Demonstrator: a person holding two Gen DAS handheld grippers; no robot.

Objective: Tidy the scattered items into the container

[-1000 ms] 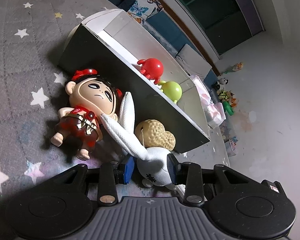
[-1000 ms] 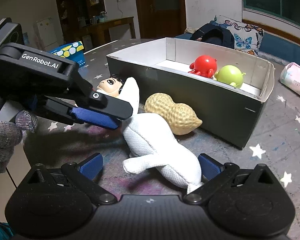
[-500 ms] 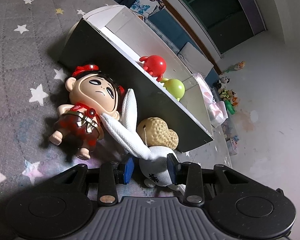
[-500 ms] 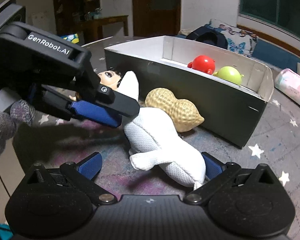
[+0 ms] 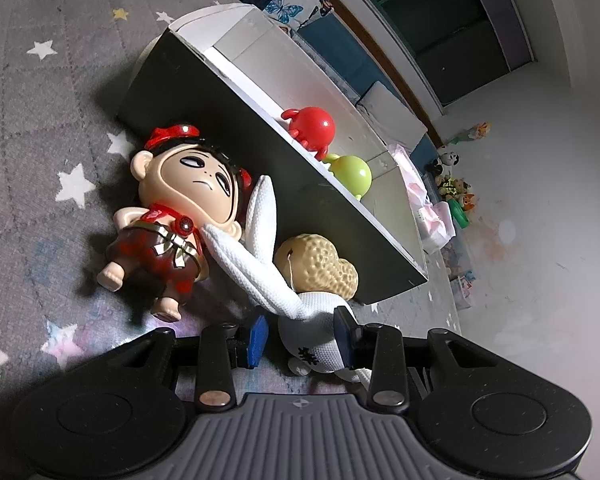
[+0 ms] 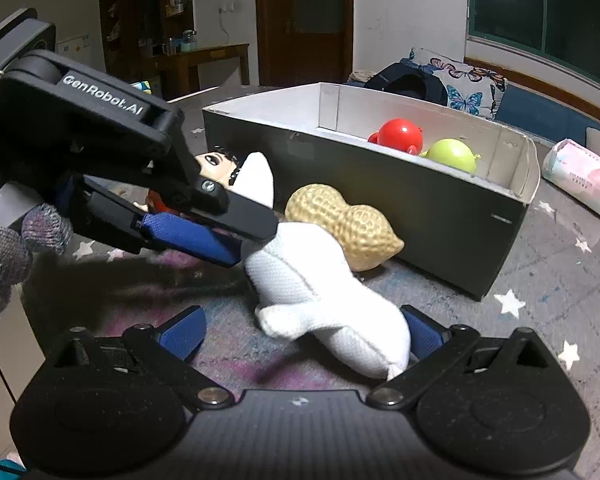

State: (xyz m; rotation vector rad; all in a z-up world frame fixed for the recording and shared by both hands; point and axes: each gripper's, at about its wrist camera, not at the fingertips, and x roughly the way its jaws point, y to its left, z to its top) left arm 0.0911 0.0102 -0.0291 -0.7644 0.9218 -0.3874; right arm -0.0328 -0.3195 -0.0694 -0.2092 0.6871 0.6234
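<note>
Red toy (image 5: 314, 126) and green toy (image 5: 350, 174) already in box (image 5: 236, 128). Doll (image 5: 180, 208), peanut (image 5: 320, 264), rabbit (image 6: 312, 280) on rug outside it. Left gripper (image 5: 300, 334) narrow around rabbit's head (contact uncertain); right gripper (image 6: 300, 334) wide, straddling its body.

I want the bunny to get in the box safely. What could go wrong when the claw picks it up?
The left claw only pinches the white bunny at its head, so the floppy body might swing or slip out. Its ears lie across the doll and against the peanut toy, so both could get dragged. The dangling body may also catch the box wall on the way up.
</note>
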